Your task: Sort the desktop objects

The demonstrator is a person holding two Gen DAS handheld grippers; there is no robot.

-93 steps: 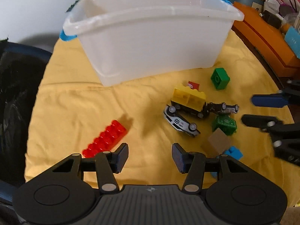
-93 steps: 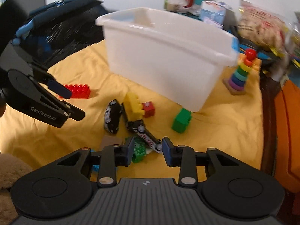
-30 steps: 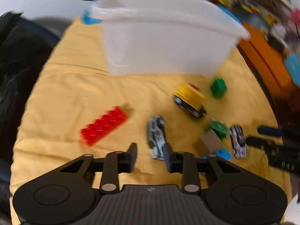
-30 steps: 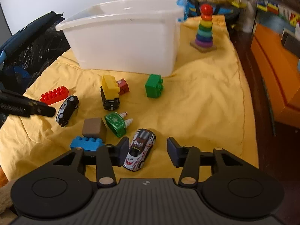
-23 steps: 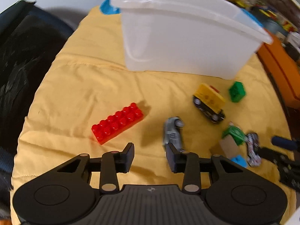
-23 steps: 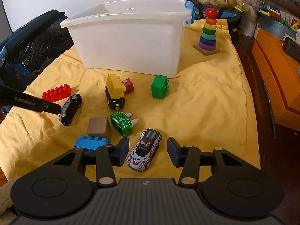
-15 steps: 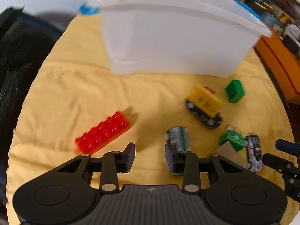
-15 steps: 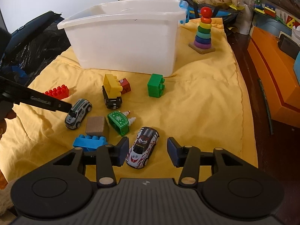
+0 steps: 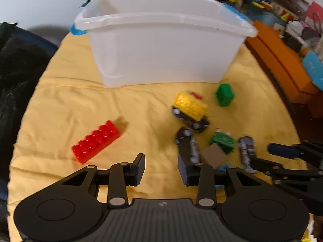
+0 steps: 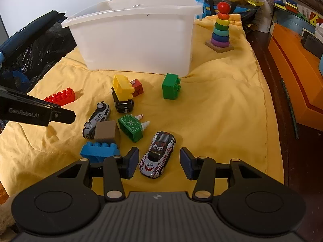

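Observation:
A white bin [image 9: 163,46] [image 10: 137,40] stands on the yellow cloth. My left gripper [image 9: 161,169] is open and empty. A silver toy car [image 9: 187,145] [image 10: 97,119] lies just ahead of its right finger, on the cloth. A red long brick [image 9: 95,142] [image 10: 60,97] lies to the left. My right gripper [image 10: 159,163] is open, with a white and red race car [image 10: 158,153] [image 9: 247,151] lying between its fingers on the cloth, not gripped.
On the cloth lie a yellow-topped truck [image 10: 122,93], a small red block [image 10: 137,87], a green block [image 10: 171,88], a green patterned piece [image 10: 131,128], a brown cube [image 10: 106,134] and a blue brick [image 10: 99,152]. A ring-stacking toy [image 10: 221,28] stands far right. An orange box [image 10: 296,84] is beyond the cloth's edge.
The silver car has rolled and turned on the cloth near my left gripper. My left gripper has shifted and stays open. The right gripper has hardly moved over the race car.

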